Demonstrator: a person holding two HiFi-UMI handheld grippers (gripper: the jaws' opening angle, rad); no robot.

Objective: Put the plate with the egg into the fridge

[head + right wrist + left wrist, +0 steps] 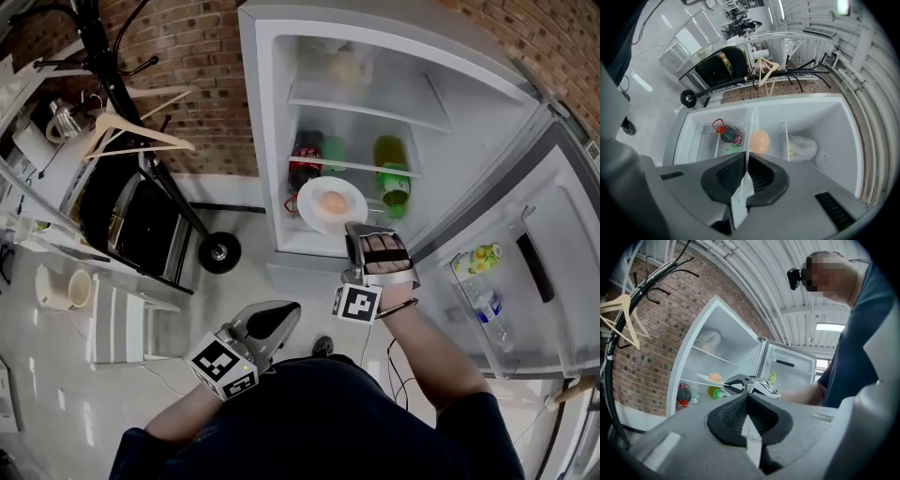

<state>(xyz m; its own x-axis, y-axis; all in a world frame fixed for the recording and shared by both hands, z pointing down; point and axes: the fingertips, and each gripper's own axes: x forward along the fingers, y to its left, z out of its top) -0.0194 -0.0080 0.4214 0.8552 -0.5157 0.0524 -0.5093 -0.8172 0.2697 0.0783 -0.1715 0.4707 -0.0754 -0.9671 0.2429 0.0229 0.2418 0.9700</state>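
Note:
A white plate carrying a tan egg hangs in front of the open fridge, level with its lower shelves. My right gripper is shut on the plate's near rim. In the right gripper view the plate shows edge-on between the pads, with the egg just beyond. My left gripper hangs lower and closer to my body, shut and empty. In the left gripper view its jaws meet, and the plate and right gripper show ahead.
Inside the fridge stand a red-capped cola bottle and a green bottle; a pale bag lies on the upper shelf. The open door on the right holds bottles. A coat rack and black cart stand left.

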